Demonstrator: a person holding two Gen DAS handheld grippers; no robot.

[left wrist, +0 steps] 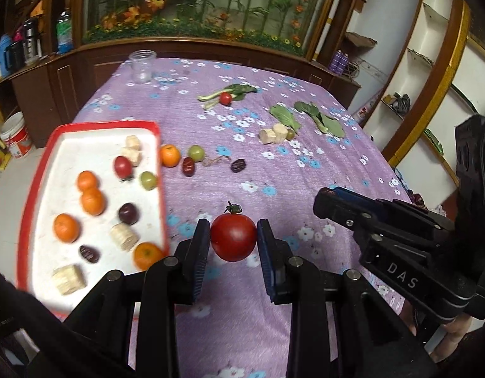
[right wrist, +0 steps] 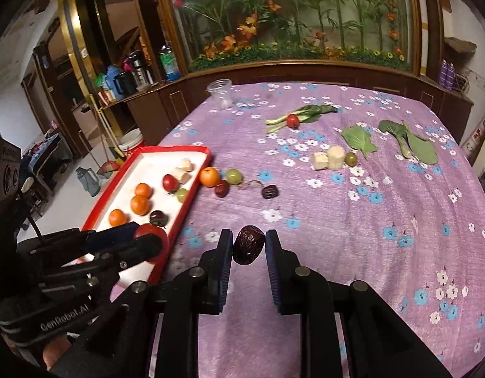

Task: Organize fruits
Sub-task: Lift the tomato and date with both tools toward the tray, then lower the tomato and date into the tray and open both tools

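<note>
Beside the red tray [left wrist: 37, 170], left gripper [left wrist: 233, 236] pinches a tomato [left wrist: 233, 237] at its widest girth; right gripper [right wrist: 249, 245] clamps a red date [right wrist: 248, 245] nearby. Tomato likely soft, thin-skinned, light; squeeze gently. Date firmer, wrinkled, grippy.

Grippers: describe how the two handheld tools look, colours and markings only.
Both are matte black linkage frames with silver pivot pins and blue ribbed pads on the fingers. The left gripper body reads "GenRobot.AI" in white; the right gripper reads "DAS". No cables are visible.
</note>
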